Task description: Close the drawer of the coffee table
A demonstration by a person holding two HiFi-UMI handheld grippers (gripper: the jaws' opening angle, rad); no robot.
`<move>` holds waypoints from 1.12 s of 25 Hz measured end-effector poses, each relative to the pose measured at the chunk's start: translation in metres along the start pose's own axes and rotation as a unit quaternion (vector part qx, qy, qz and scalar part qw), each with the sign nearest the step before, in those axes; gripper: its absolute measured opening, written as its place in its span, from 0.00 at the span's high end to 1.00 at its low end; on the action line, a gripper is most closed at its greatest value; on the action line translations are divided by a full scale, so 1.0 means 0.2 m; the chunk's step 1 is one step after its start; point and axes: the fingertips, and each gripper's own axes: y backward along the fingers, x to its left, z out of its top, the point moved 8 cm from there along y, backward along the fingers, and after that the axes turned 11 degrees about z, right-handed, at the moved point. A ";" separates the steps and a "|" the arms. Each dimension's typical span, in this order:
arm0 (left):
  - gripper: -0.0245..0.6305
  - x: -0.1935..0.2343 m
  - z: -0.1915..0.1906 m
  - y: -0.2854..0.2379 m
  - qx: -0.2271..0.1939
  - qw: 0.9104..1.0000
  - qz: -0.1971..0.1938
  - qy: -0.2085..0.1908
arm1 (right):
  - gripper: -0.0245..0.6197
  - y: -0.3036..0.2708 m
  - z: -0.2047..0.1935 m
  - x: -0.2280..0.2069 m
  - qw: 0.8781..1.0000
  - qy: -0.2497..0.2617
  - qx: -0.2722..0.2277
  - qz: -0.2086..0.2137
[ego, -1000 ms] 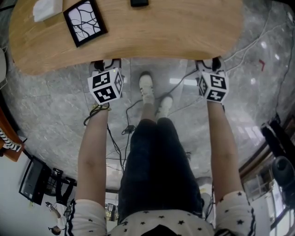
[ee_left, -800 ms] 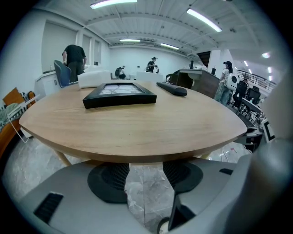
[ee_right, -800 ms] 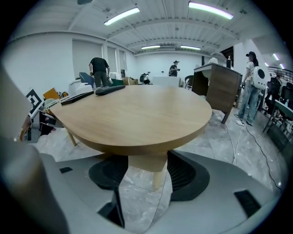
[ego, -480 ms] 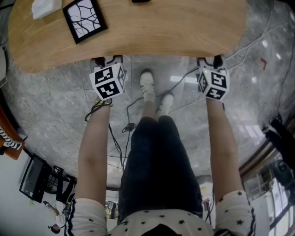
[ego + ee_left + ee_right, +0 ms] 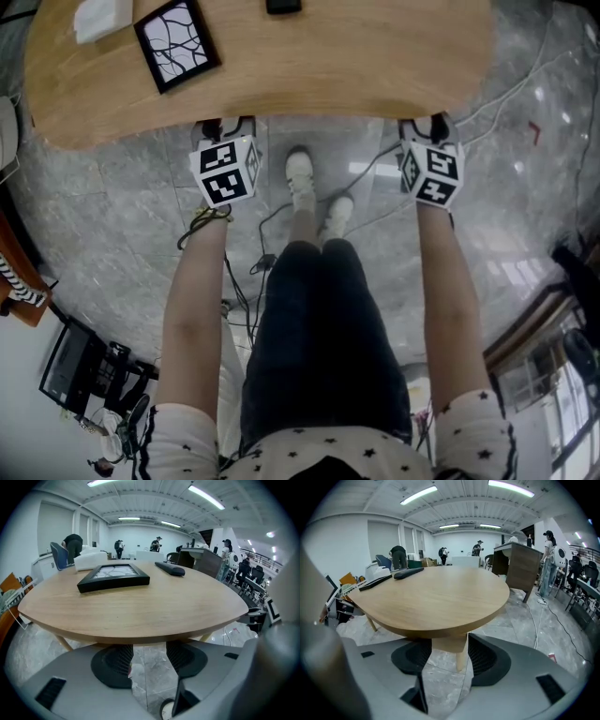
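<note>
From above, your left gripper [image 5: 225, 131] and right gripper [image 5: 429, 127] both reach the near edge of the table [image 5: 328, 70], well apart, with their tips tucked just under the rim. Your shoes [image 5: 298, 173] stand on the floor [image 5: 112, 216] between them. A frame [image 5: 176, 42], a white box [image 5: 101, 17] and a remote [image 5: 283, 6] lie on the top. Cables [image 5: 239, 291] trail across the floor by your left leg. The drawer itself can't be made out here.

In the left gripper view, your left gripper [image 5: 149, 657] has its jaws moderately apart, with only floor [image 5: 150, 672] in the gap. The table [image 5: 140, 609] edge sits just above the pads. The frame [image 5: 114, 576] and remote [image 5: 170, 568] lie further back on the top. No drawer front can be told apart under the rim.

In the right gripper view, your right gripper [image 5: 448, 660] also has its jaws apart, gripping nothing. A leg [image 5: 461, 654] of the table [image 5: 440, 592] shows in the gap, under the rim. You can't tell whether the pads touch it.
</note>
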 end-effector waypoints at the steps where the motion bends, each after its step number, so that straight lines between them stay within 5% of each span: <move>1: 0.61 0.00 0.00 0.01 0.000 1.000 0.000 0.000 | 0.57 0.01 0.00 0.00 1.000 0.002 0.001 -0.001; 4: 0.64 0.00 0.00 0.04 -0.001 1.000 0.006 0.009 | 0.58 0.04 0.00 -0.01 1.000 0.007 0.009 -0.004; 8: 0.75 0.00 -0.01 0.10 -0.005 1.000 0.017 0.014 | 0.80 0.09 -0.01 -0.03 1.000 0.006 0.014 -0.013; 12: 0.83 -0.02 -0.01 0.15 -0.011 0.999 0.023 0.025 | 0.89 0.13 0.00 -0.01 1.000 0.006 0.009 -0.013; 18: 0.94 -0.06 -0.02 0.26 -0.021 0.999 0.021 0.036 | 0.95 0.20 -0.01 0.04 1.000 0.003 0.002 -0.007; 28: 0.95 -0.18 -0.05 0.47 -0.034 0.999 -0.012 0.034 | 0.95 0.39 0.00 0.12 0.999 0.012 -0.025 0.024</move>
